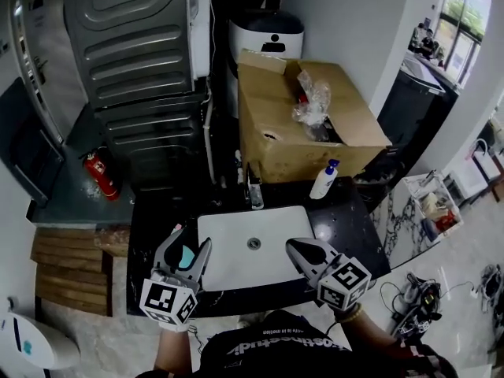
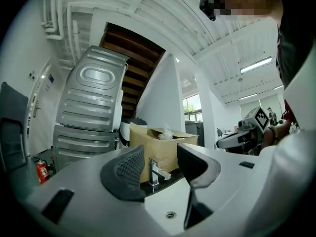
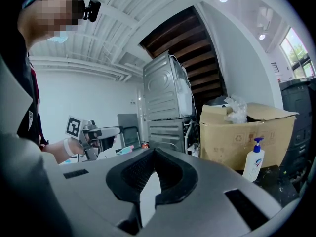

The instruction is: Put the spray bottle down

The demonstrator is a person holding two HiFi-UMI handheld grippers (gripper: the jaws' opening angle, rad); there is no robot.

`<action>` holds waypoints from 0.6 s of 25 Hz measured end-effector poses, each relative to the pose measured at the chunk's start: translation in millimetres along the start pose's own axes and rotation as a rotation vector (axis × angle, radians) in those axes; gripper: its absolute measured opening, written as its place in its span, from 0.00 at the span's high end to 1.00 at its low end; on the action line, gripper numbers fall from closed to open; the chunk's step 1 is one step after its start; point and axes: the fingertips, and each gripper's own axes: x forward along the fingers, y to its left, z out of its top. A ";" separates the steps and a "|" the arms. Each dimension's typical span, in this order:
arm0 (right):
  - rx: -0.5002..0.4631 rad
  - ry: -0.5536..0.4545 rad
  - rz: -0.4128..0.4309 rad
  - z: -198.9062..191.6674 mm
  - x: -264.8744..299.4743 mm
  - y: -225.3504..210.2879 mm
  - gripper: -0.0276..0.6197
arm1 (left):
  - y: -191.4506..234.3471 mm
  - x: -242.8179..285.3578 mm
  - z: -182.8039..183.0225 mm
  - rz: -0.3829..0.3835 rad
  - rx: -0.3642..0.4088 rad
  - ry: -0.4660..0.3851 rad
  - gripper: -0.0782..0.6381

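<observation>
Your left gripper [image 1: 189, 252]: jaws spread, empty. Your right gripper [image 3: 152, 167]: jaws pressed together, empty. Spray bottle [image 1: 324, 181] stands on counter [image 1: 350, 223] beside cardboard box [image 1: 276, 124]. Likely light, slick plastic; grip the body, not the head.

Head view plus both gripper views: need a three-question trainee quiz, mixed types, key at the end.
1. True or false: the pump bottle stands upright on the black counter, held by nothing.
2. The left gripper has its jaws: A) apart, nothing between them; B) shut on the bottle; C) shut on a cloth.
3. Which fixture stands at the back rim of the white sink?
Key: 1 true; 2 A; 3 the faucet.
</observation>
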 end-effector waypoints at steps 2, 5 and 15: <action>0.000 0.000 0.006 1.3 -0.1 1.6 0.90 | -9.8 1.0 -6.4 -0.032 -0.009 0.011 0.59; -0.002 0.001 0.015 2.2 -0.9 3.9 0.90 | -19.8 2.4 -10.9 -0.059 -0.028 0.020 0.61; 0.000 -0.003 0.043 9.5 0.0 8.3 0.90 | -36.2 10.4 -3.9 -0.112 -0.035 0.022 0.67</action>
